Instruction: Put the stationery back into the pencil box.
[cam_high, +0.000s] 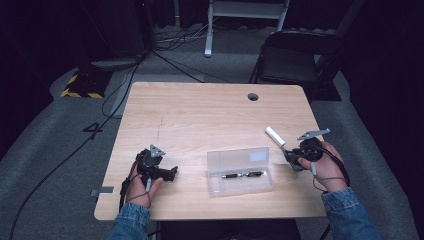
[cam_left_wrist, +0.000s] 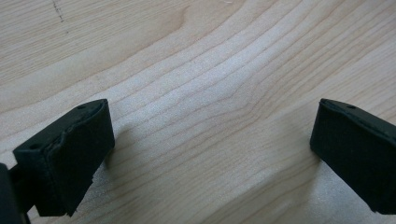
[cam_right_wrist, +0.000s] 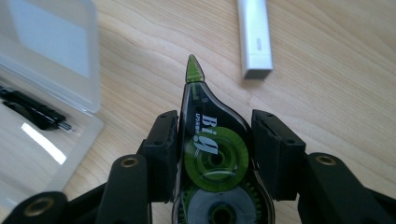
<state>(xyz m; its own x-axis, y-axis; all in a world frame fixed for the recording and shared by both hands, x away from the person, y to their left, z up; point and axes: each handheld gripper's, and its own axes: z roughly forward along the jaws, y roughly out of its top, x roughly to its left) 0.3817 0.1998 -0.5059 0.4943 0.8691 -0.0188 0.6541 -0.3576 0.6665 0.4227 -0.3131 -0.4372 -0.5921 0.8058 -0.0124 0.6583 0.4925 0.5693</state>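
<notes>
On the table I count one clear box, one black pen lying inside it, one white stick, one correction tape roller, and two grippers. A single round cable hole sits toward the table's far edge, at about 1 o'clock from its centre.

The box lies open near the front edge, between the two hands, its lid folded back flat. The left gripper rests on the wood at about 9 o'clock from the box, well apart from it, with bare table all around and ahead of it. Its jaws stand wide, nothing but wood grain between them in the left gripper view.

The right gripper is at about 3 o'clock from the box, close to the table's right edge. Its jaws are closed on the tape roller, pads pressing both flat sides. The white stick lies at 12 o'clock from the roller's tip, just ahead and apart from it.

The tabletop is pale wood-grain laminate with rounded corners. The box is see-through plastic, rectangular. The roller is a teardrop shell of smoky clear plastic, with green toothed wheels inside and a pointed green tip. The stick is smooth, white and straight-sided.
</notes>
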